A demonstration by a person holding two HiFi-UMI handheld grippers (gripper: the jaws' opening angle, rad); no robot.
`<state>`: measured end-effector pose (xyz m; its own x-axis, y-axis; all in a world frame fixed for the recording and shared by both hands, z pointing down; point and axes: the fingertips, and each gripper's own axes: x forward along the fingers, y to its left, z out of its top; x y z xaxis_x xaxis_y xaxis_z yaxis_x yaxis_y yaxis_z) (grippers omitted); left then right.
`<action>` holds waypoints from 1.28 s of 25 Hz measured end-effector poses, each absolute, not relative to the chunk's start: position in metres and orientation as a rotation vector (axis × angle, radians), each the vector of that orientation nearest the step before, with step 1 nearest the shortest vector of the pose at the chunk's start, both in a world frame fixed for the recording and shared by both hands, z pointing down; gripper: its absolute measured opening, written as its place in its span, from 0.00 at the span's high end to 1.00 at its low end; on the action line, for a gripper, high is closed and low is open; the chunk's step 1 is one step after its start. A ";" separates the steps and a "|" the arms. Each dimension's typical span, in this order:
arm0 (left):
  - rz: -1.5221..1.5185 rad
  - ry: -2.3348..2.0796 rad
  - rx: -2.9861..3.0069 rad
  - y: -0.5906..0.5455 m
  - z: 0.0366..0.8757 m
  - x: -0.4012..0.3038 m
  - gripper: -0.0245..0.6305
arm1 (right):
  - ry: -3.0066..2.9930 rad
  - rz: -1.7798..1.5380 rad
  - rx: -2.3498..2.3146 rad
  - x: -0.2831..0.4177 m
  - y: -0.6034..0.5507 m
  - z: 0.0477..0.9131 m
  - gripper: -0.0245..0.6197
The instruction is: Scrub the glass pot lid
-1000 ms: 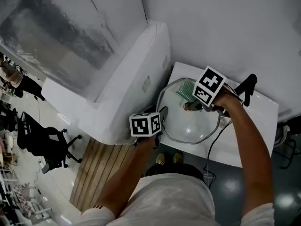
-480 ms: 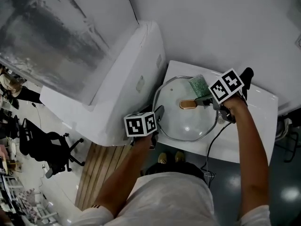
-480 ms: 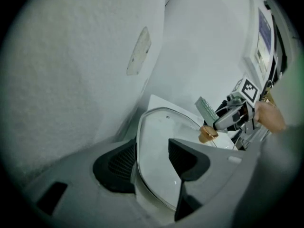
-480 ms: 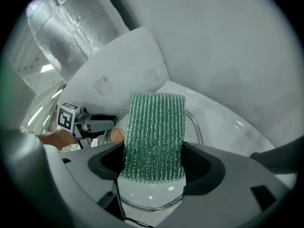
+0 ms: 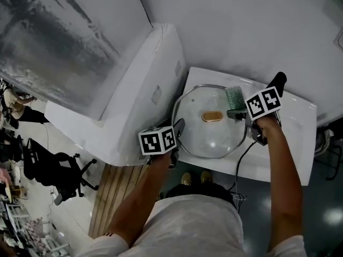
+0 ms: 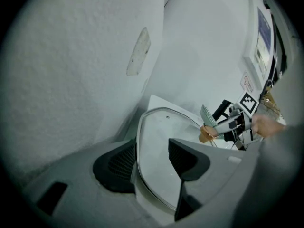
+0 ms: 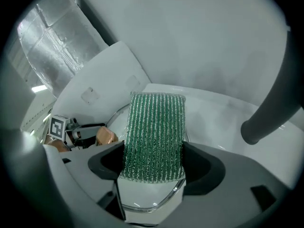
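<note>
The round glass pot lid with its tan knob lies on a white countertop. My left gripper is shut on the lid's near-left rim; in the left gripper view the metal rim runs between the two pads. To the right of the knob, my right gripper is shut on a green scrub sponge, which sits over the lid's far-right edge. In the right gripper view the sponge fills the gap between the jaws, with the lid below it and the knob to the left.
A big white slanted casing borders the counter on the left. A dark tube-like fixture sticks up at the counter's back right. A black cable hangs off the front edge. Wooden slats and an office chair are on the floor below.
My right gripper has carried the sponge from over the knob rightward to the lid's far-right edge, uncovering the knob. The left gripper has kept its hold on the rim.
</note>
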<state>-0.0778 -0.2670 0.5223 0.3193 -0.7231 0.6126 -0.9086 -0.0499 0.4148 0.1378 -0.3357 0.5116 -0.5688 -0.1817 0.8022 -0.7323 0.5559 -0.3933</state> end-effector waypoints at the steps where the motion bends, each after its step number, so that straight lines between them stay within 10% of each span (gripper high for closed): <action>1: 0.304 -1.454 1.822 -0.267 0.522 -0.078 0.62 | -2.052 0.958 0.739 0.140 -0.335 0.515 0.42; 32: 0.288 -1.449 1.841 -0.268 0.521 -0.077 0.62 | -2.018 0.115 0.598 0.029 -0.219 0.481 0.42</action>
